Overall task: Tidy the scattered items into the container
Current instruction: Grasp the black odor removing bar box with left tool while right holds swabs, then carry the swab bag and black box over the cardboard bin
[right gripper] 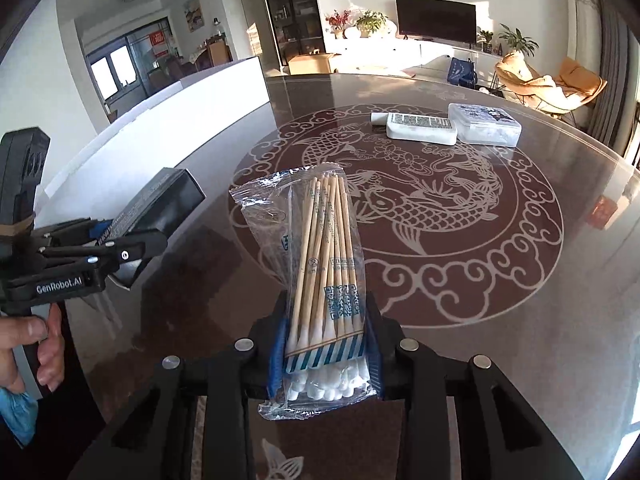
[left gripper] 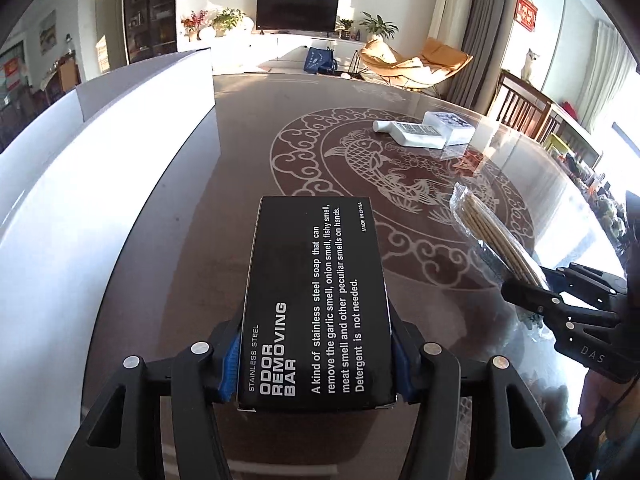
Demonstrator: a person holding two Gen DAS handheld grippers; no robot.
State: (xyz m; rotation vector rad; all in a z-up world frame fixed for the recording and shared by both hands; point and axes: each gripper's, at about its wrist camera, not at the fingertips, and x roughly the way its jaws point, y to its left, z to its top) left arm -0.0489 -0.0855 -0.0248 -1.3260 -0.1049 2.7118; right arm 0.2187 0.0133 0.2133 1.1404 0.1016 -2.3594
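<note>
Your left gripper (left gripper: 316, 360) is clamped on a black box (left gripper: 316, 300) printed "ODOR REMOVING BAR"; its blue pads (left gripper: 230, 364) press the two long sides of the box near its close end, and the box sticks out forward above the table (left gripper: 192, 240). Your right gripper (right gripper: 326, 360) is closed on a clear bag of cotton swabs (right gripper: 324, 272), pinched at the end where the white tips lie, with the wooden sticks pointing away from you. Both items are lifted off the glass top. The white container (left gripper: 120, 128) stands at the left edge of the table, just beside the black box. Far across the table, past the fish pattern, a flat white bottle (right gripper: 420, 126) lies on its side, and a clear plastic box (right gripper: 486, 124) sits touching it on the right.
</note>
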